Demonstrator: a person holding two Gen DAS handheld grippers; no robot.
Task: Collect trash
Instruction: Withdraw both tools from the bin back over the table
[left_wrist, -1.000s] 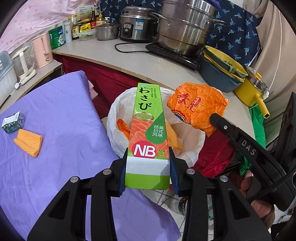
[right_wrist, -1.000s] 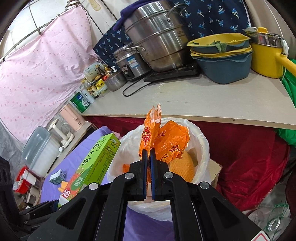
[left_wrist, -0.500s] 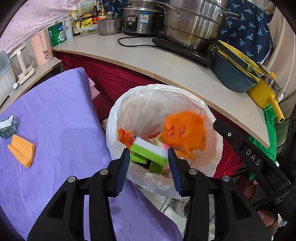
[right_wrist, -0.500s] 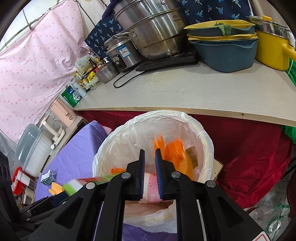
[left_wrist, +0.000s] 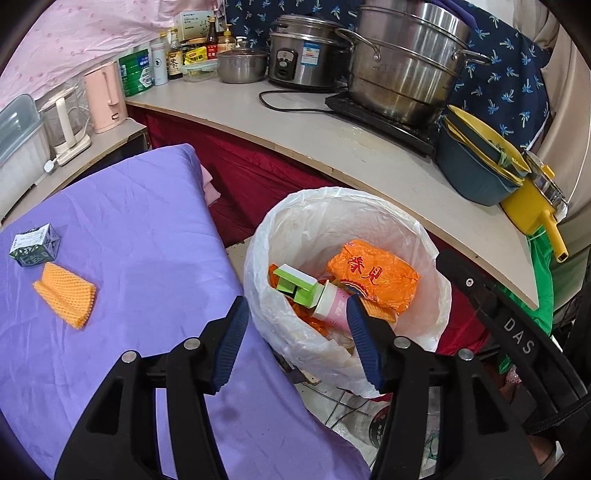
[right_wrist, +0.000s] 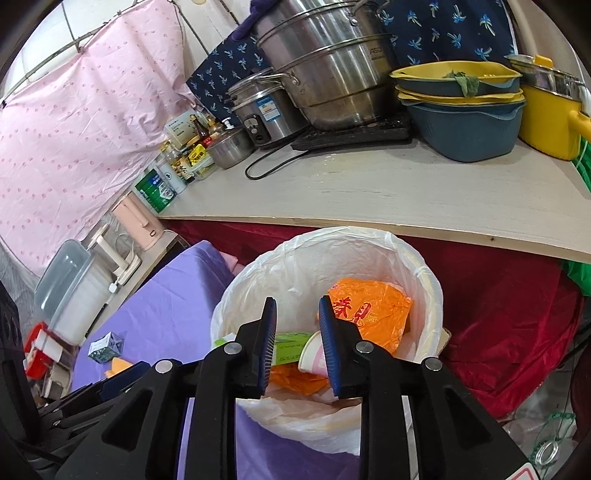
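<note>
A bin lined with a white bag (left_wrist: 369, 206) (right_wrist: 417, 254) stands between the purple table and the counter. Inside it lie a green wasabi box (left_wrist: 297, 286) (right_wrist: 291, 347), an orange packet (left_wrist: 373, 277) (right_wrist: 369, 314) and a pink paper cup (left_wrist: 330, 306) (right_wrist: 314, 358). My left gripper (left_wrist: 297, 325) hangs over the bin's near rim, its jaws opening with nothing pressed between them. Above the bin, my right gripper (right_wrist: 297, 321) is also opening and holds nothing. On the table to the left remain an orange foam net (left_wrist: 64, 299) and a small carton (left_wrist: 35, 245) (right_wrist: 105, 345).
The purple cloth table (left_wrist: 129, 240) fills the left. A curved counter (left_wrist: 332, 136) behind the bin carries a large steel pot (left_wrist: 402, 77), rice cooker (left_wrist: 303, 55), stacked blue and yellow basins (left_wrist: 476, 162), bottles and a pink kettle (left_wrist: 103, 96). Red cloth hangs below the counter.
The left gripper let go of the green box and the right gripper let go of the orange packet; both fell into the bin. Both pairs of jaws have spread apart.
</note>
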